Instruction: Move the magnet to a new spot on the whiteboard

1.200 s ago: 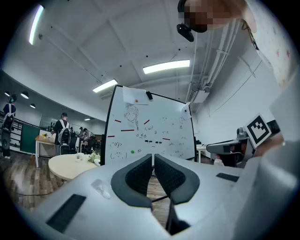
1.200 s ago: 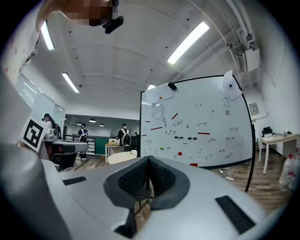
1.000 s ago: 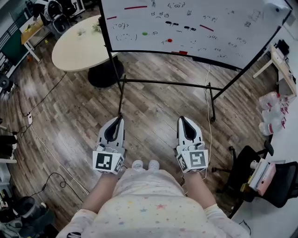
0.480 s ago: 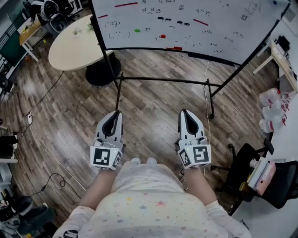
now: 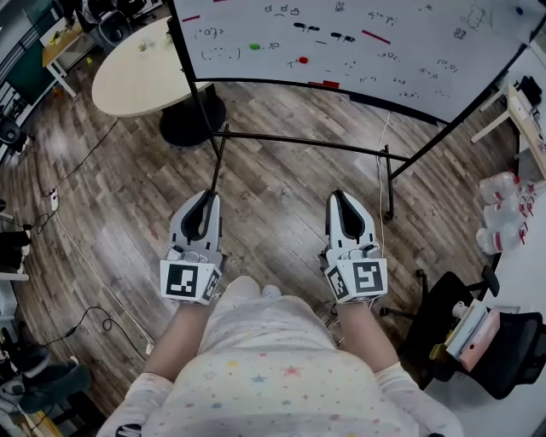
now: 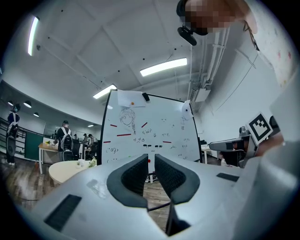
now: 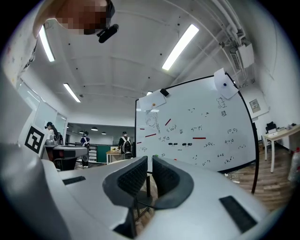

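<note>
- Two grippers, both empty: left gripper (image 5: 206, 201) and right gripper (image 5: 339, 201) each have their jaws pressed together, with only a thin slit between the pads and nothing in it.
- Change over the last second: in the head view the whiteboard (image 5: 426, 60) has slid up and left, so less of it shows now. The grippers sit a bit lower in frame and the shoes have shifted, so the person reads as mid-step.
- Grippers are carried side by side at the same spacing as before, pointing towards the board, and the jaws have not opened.
- Meaning for the task: still in the approach, well apart from the board. No magnet touched or moved yet, so the whole pick and re-place is still to do.
- Magnet location: candidates are all on the board face, namely a green dot (image 5: 253, 47), a red dot (image 5: 302, 61), two short black pieces (image 5: 307, 26) and a red bar (image 5: 375, 37).
- Cannot tell which one is the target, and at this size can't separate magnets from marker ink.
- Cut off: the upper whiteboard is out of the head view; the gripper views show the full board, but small and partly behind each gripper's own jaws.
- Hidden: the forearms are mostly under the person's shirt, and the board stand (image 5: 299, 142) is only partly in view.
</note>
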The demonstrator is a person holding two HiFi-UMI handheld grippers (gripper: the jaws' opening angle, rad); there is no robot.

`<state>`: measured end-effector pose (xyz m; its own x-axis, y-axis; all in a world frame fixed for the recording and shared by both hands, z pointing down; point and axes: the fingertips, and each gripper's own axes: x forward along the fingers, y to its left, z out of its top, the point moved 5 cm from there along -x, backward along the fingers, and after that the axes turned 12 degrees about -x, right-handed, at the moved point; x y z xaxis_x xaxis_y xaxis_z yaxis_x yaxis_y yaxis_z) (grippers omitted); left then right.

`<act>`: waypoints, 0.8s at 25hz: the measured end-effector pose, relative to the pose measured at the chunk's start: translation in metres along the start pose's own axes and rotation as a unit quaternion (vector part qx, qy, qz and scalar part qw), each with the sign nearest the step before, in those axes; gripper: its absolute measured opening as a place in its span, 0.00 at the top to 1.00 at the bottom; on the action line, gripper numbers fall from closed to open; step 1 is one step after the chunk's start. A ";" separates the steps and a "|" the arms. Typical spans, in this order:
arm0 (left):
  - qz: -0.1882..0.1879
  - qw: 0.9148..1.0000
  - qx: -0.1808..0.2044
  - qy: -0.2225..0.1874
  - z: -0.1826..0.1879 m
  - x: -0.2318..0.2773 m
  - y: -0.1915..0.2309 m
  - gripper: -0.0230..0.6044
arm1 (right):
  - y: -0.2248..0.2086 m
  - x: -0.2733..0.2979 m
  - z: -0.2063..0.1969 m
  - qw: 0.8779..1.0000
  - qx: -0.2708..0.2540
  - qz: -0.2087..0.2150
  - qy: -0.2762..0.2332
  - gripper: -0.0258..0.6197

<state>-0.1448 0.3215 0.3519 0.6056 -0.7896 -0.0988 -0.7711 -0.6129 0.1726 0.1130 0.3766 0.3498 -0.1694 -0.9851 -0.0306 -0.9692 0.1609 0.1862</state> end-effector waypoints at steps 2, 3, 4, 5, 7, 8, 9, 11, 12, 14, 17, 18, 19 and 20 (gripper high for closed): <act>0.006 1.000 -0.002 0.002 0.000 0.003 0.001 0.92 | -0.003 0.004 -0.002 1.000 0.003 0.001 0.001 0.89; 0.009 1.000 -0.003 0.005 0.000 0.005 0.002 0.90 | -0.004 0.006 -0.003 1.000 0.005 0.001 0.003 0.84; 0.011 1.000 -0.006 0.007 -0.001 0.007 0.004 0.84 | -0.005 0.009 -0.004 1.000 0.007 -0.001 0.005 0.80; 0.011 1.000 -0.010 0.008 -0.002 0.010 0.006 0.79 | -0.006 0.012 -0.005 1.000 0.009 -0.002 0.008 0.78; 0.007 1.000 -0.024 0.004 -0.003 0.016 0.012 0.76 | -0.007 0.021 -0.008 1.000 0.009 -0.005 0.013 0.74; 0.006 1.000 -0.030 0.001 -0.005 0.021 0.015 0.75 | -0.008 0.026 -0.009 1.000 0.010 -0.007 0.015 0.72; 0.005 0.999 -0.034 -0.001 -0.007 0.026 0.019 0.74 | -0.009 0.032 -0.011 1.000 0.010 -0.007 0.015 0.70; 0.003 0.999 -0.036 0.003 -0.011 0.041 0.027 0.67 | -0.013 0.045 -0.013 1.000 0.011 -0.009 0.018 0.67; 0.001 0.999 -0.036 0.006 -0.013 0.051 0.032 0.65 | -0.015 0.052 -0.014 1.000 0.010 -0.011 0.020 0.66; -0.003 0.999 -0.038 0.011 -0.016 0.072 0.044 0.62 | -0.019 0.070 -0.017 1.000 0.007 -0.014 0.023 0.64; -0.008 0.999 -0.039 0.012 -0.013 0.105 0.066 0.60 | -0.027 0.104 -0.017 0.999 0.005 -0.022 0.028 0.62; -0.011 0.999 -0.038 0.012 -0.012 0.116 0.074 0.60 | -0.029 0.116 -0.016 0.999 0.003 -0.024 0.027 0.62; -0.015 0.999 -0.037 0.015 -0.010 0.127 0.082 0.59 | -0.032 0.129 -0.014 0.999 0.001 -0.027 0.026 0.62; -0.018 0.999 -0.039 0.018 -0.010 0.138 0.091 0.59 | -0.034 0.143 -0.013 0.999 -0.001 -0.030 0.024 0.61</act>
<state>-0.1293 0.1571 0.3635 0.6407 -0.7645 -0.0717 -0.7317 -0.6362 0.2445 0.1241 0.2298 0.3515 -0.1015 -0.9948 0.0056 -0.9773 0.1007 0.1866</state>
